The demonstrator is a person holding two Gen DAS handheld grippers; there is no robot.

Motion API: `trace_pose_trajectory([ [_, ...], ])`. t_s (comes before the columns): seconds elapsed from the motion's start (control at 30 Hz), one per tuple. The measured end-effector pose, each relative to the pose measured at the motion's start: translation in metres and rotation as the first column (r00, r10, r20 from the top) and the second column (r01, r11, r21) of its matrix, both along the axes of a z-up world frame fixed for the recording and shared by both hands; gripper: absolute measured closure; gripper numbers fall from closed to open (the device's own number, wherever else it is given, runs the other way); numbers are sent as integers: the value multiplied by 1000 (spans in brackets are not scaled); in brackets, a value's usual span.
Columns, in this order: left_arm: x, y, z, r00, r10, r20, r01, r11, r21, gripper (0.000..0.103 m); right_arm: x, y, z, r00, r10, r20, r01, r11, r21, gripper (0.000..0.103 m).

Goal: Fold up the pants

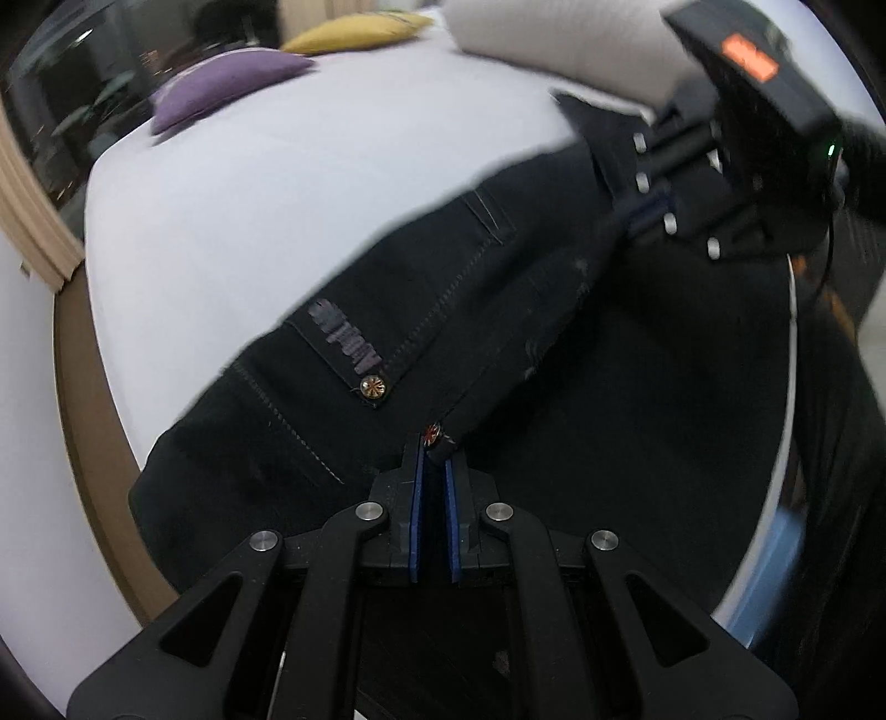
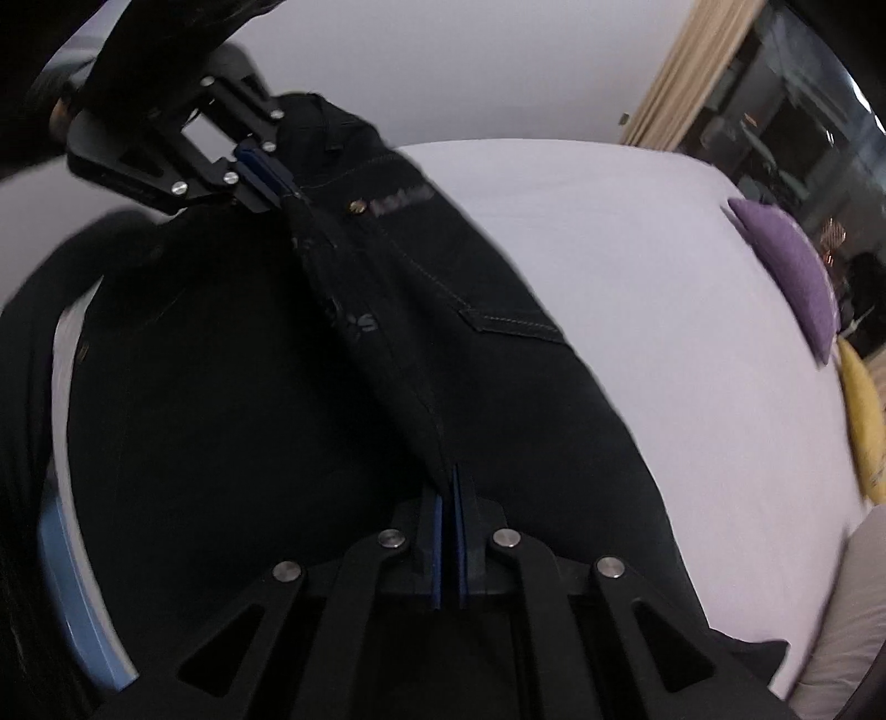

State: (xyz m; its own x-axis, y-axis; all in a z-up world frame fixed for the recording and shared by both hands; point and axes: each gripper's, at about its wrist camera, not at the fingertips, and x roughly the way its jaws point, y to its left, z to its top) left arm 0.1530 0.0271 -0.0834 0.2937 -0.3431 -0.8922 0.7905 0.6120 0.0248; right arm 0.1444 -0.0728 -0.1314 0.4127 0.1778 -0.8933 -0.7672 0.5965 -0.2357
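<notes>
Left gripper [image 1: 434, 459], right gripper [image 2: 449, 487] level, pinching pants [image 1: 443, 310] waistband taut

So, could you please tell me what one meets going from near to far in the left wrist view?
Left gripper shut on the pants, then the white bed, then the purple cushion, then the yellow cushion.

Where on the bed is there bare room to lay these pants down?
Bare sheet lies between the pants and the purple cushion, up toward the yellow cushion. It is crowded where the left gripper and right gripper pinch the fabric.
</notes>
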Motion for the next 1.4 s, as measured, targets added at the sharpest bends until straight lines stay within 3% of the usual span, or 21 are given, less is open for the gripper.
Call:
trace_pose_trajectory([
  [0.1, -19, -4, -5, 999, -37, 6, 36, 999, 32, 97, -24, 13, -5, 997, 38, 62, -32, 996, -88, 99],
  [0.23, -39, -4, -3, 997, -77, -16, 78, 997, 18, 98, -64, 34, -25, 982, 147, 119, -113, 960, -258, 99],
  [0.4, -65, -9, -16, 986, -161, -35, 163, 983, 79, 98, -89, 44, -31, 979, 176, 106, -142, 951, -274, 98],
  [0.7, -73, -11, -16, 970, -236, -63, 242, 966, 97, 98, -100, 52, -39, 975, 192, 115, -147, 937, -317, 98],
  [0.87, -71, -5, -16, 967, -244, -69, 249, 966, 74, 98, -86, 41, -38, 977, 181, 112, -137, 937, -322, 98],
  [1.17, -70, -1, -23, 978, -201, -63, 204, 977, 57, 97, -110, 41, -47, 980, 165, 113, -117, 932, -343, 98],
  [1.4, -84, 33, 2, 986, -146, -74, 149, 988, 32, 96, -121, 41, -55, 981, 146, 125, -95, 934, -343, 97],
])
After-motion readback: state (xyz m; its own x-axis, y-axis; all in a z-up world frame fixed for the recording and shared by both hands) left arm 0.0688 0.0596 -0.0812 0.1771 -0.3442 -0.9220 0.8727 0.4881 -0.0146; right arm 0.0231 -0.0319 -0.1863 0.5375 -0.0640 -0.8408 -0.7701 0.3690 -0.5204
